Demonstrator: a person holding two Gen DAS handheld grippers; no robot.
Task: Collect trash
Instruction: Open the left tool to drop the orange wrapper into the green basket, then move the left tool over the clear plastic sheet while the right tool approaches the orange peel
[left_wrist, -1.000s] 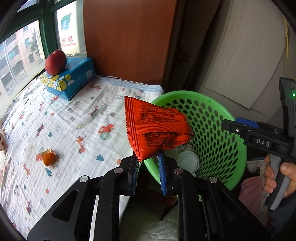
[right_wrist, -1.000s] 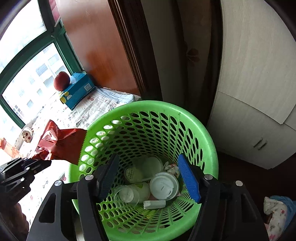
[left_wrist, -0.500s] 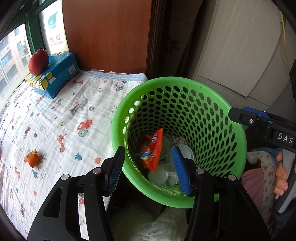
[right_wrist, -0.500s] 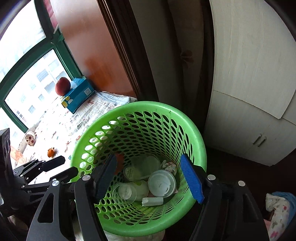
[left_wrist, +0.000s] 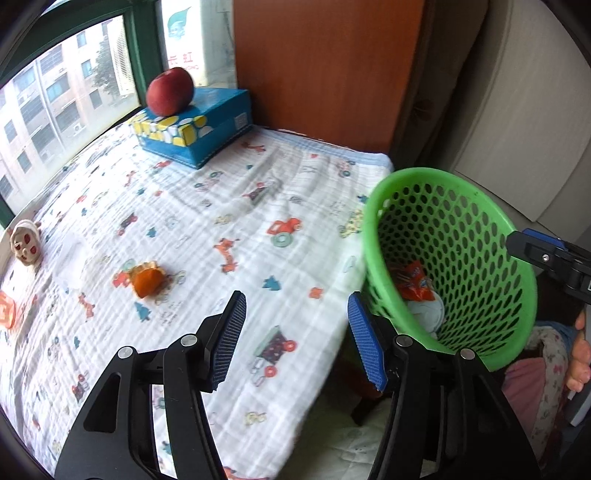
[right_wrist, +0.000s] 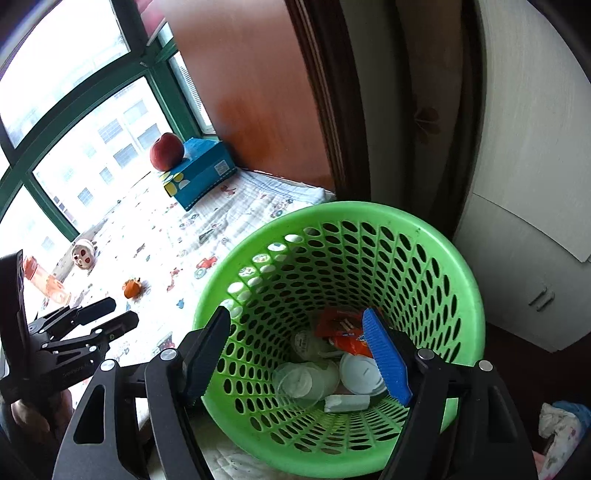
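A green perforated basket (right_wrist: 469, 280) stands beside the cloth-covered table; it also shows in the left wrist view (left_wrist: 517, 266). Inside lie a red snack wrapper (right_wrist: 341, 330), clear cups (right_wrist: 303, 376), a white lid (right_wrist: 360, 371) and a white scrap. The wrapper shows in the left wrist view (left_wrist: 415, 284) too. An orange peel (left_wrist: 147, 280) lies on the cloth; it also shows in the right wrist view (right_wrist: 132, 288). My left gripper (left_wrist: 295, 339) is open and empty over the table's near edge. My right gripper (right_wrist: 299, 358) is open, its fingers straddling the basket's near rim.
A blue tissue box (left_wrist: 195, 129) with a red apple (left_wrist: 170, 90) on it stands at the far side by the window. A small skull-face toy (left_wrist: 25, 242) and an orange item (left_wrist: 6, 308) lie at the left edge. A white cabinet (right_wrist: 535, 184) stands behind the basket.
My left gripper opened and dropped the red wrapper into the basket, then swung left, back over the table. The right gripper stayed open at the basket.
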